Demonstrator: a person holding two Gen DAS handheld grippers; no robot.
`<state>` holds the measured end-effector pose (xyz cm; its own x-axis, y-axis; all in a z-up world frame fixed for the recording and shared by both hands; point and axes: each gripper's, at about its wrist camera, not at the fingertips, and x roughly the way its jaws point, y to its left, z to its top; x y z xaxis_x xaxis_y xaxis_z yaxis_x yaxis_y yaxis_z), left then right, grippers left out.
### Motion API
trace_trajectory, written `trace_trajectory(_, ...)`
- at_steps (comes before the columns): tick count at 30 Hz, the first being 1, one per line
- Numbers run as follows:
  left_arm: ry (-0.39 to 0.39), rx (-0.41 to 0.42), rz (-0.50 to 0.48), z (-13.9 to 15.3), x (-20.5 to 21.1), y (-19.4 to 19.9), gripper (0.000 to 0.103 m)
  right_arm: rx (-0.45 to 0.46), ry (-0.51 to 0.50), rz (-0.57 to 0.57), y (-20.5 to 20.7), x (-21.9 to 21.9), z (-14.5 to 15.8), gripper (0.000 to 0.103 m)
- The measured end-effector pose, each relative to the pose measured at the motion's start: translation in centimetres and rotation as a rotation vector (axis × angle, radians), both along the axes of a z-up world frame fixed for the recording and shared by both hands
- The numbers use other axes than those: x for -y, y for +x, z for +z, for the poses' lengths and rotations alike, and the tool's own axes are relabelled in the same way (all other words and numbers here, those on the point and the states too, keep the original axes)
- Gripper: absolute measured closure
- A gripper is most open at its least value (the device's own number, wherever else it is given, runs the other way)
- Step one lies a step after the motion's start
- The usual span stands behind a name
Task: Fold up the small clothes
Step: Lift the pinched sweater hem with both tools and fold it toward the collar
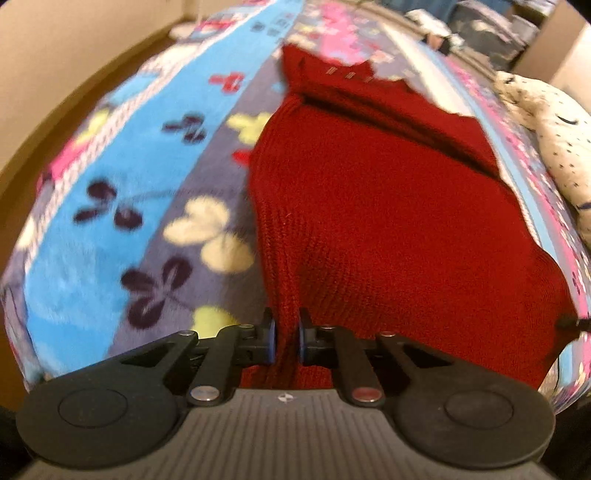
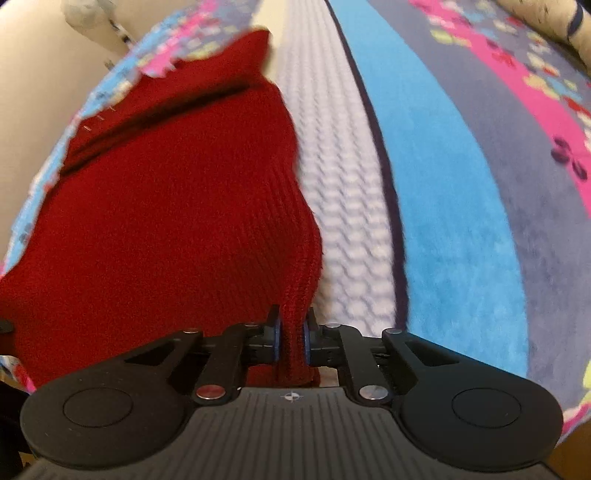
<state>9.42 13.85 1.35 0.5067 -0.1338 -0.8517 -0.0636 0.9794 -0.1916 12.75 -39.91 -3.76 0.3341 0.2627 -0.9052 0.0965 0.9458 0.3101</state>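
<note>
A dark red knitted garment (image 1: pixel 388 192) lies spread on a patterned fleece blanket (image 1: pixel 122 192). My left gripper (image 1: pixel 287 338) is shut on its near left edge, with the knit bunched between the jaws. In the right wrist view the same red garment (image 2: pixel 166 206) fills the left half. My right gripper (image 2: pixel 293 338) is shut on its near right corner. The far part of the garment lies folded in layers. The right gripper's tip shows at the far right edge of the left wrist view (image 1: pixel 570 324).
The blanket (image 2: pixel 461 206) has blue, white, pink and grey stripes with butterflies. A cream spotted cushion or soft toy (image 1: pixel 554 140) lies at the right. A beige wall (image 1: pixel 55 55) runs along the left. Piled fabric (image 1: pixel 487 33) sits at the far end.
</note>
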Motion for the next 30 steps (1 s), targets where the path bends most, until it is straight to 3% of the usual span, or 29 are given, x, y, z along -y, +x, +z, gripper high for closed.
trace_trajectory(5,-0.038,0.142,-0.068,4.4,0.6,-1.5,0.093,0.162,0.147,-0.072,-0.4,1.5,4.4,0.093)
trace_trajectory(11,-0.115,0.285,-0.092,9.7,0.1,-3.7,0.094,0.355,0.223,-0.141,-2.2,3.3,10.6,0.094)
trace_trajectory(18,-0.293,0.38,-0.051,15.5,-3.9,-9.2,0.095,0.52,0.323,-0.16,-8.3,5.9,17.4,0.094)
trace_trajectory(21,-0.331,0.428,-0.044,18.5,-5.9,-11.7,0.095,0.57,0.385,-0.146,-11.1,7.6,19.4,0.094)
trace_trajectory(25,-0.338,0.401,-0.002,18.3,-6.9,-10.3,0.095,0.529,0.407,-0.197,-10.6,9.4,18.5,0.094)
trace_trajectory(30,-0.343,0.295,0.043,14.0,-7.0,-3.1,0.095,0.339,0.37,-0.257,-4.5,9.5,12.8,0.094)
